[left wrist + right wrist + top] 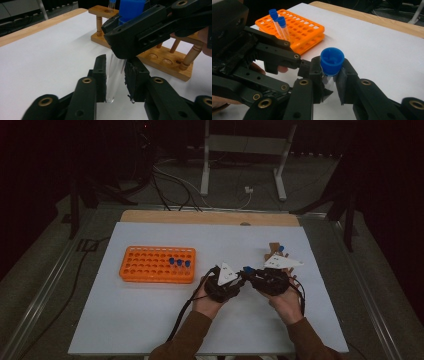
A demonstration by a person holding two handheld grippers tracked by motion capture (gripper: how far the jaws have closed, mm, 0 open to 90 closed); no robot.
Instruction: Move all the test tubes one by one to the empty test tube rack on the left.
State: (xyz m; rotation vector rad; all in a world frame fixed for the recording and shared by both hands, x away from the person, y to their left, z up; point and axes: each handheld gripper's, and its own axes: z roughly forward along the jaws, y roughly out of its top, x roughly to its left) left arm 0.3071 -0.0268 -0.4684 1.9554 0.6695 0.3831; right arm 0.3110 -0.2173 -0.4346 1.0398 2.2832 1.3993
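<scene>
A clear test tube [114, 75] with a blue cap [332, 61] is held between the two grippers above the white worktop [150, 310], near its middle and to the right of the orange rack [157, 265]. The left gripper [115, 77] is closed around the lower glass part of the tube, whose rounded bottom is seen just below its jaws in the left gripper view. The right gripper [329, 77] is clenched on the upper part of the tube, just under the cap, as seen in the right gripper view. Three more blue-capped tubes [278, 23] are stood upright in the orange rack, towards its right end. A wooden rack [162, 57] is placed just behind the grippers, and another tube [111, 4] is stood in it. Dark marks are carried on the grey plates of the grippers in the high view, but nothing can be read. No label is visible on the tube or on either rack.
</scene>
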